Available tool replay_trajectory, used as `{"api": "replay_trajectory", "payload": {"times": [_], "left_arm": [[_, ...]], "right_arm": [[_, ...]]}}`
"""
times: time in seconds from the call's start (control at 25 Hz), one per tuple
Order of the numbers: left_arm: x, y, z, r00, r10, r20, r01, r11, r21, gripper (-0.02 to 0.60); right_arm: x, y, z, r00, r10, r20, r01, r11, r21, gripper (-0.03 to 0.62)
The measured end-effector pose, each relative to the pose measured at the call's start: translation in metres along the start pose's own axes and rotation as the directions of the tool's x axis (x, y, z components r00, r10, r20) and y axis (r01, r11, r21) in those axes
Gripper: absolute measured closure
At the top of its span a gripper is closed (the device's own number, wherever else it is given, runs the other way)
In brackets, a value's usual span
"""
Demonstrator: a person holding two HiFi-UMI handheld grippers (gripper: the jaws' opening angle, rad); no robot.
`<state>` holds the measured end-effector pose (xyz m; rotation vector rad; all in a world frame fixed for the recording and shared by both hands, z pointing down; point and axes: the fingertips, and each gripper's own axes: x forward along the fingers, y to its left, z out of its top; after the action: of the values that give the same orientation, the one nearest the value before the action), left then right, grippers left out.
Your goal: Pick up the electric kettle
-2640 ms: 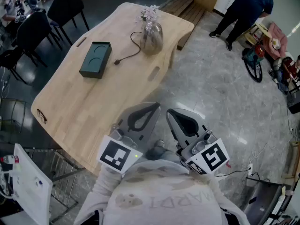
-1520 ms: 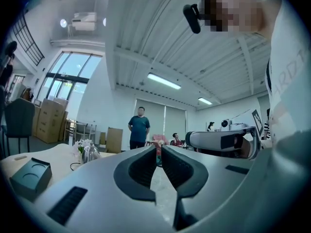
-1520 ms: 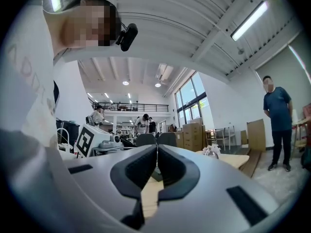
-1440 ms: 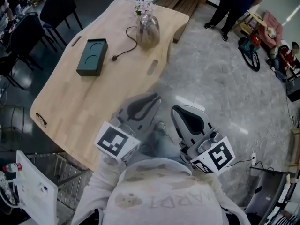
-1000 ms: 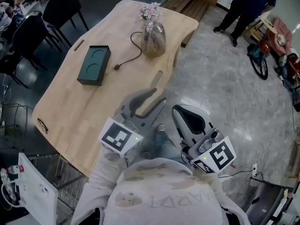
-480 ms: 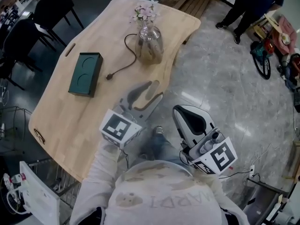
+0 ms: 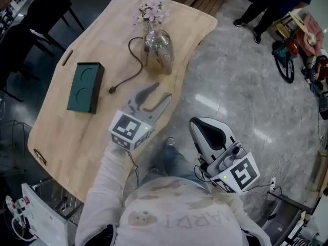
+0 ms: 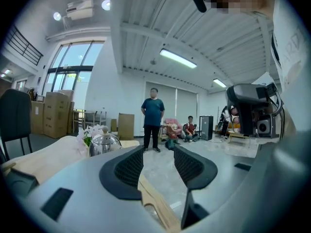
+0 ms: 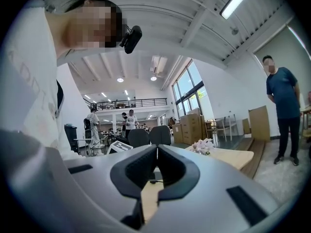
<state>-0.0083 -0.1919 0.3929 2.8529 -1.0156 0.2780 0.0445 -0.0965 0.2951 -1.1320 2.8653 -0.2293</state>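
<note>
Grey right gripper [image 7: 198,123] nearest, off the table edge above the floor, jaws clenched together on nothing. Further out, left gripper [image 7: 163,90] over the wooden table [image 7: 66,132], jaws opening, nothing between them. Beyond its tips and well apart, electric kettle [image 7: 158,53] upright on the table, cord trailing to a plug [image 7: 111,89]. Behind, seemingly pale flowers [image 7: 148,13].

Bare wood runs from the table's [image 7: 61,132] near right edge up to the electric kettle [image 7: 158,55], which stands by the far right edge. Flowers [image 7: 148,13] crowd just behind it at the far edge. A black cord [image 7: 125,80] loops off its left side toward the table's middle. A dark green box [image 7: 84,86] lies well apart, near the left edge.
</note>
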Motion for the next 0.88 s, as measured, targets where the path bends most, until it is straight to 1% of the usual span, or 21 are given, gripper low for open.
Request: {"api": "replay_trajectory", "payload": {"times": [0.56,0.88], "left_arm": [[0.06,0.052,-0.048,0.994,-0.025,-0.108,0.022,0.999,-0.03,0.382],[0.085,0.067,-0.064,0.986,-0.07,-0.149,0.067,0.997,-0.025,0.374]], "right_arm": [[0.017,-0.045,-0.015,0.997,-0.03,-0.065,0.032,0.999,0.025,0.576],[0.021,-0.064,-0.019,0.995,-0.053,-0.086,0.056,0.998,0.025,0.576]]}}
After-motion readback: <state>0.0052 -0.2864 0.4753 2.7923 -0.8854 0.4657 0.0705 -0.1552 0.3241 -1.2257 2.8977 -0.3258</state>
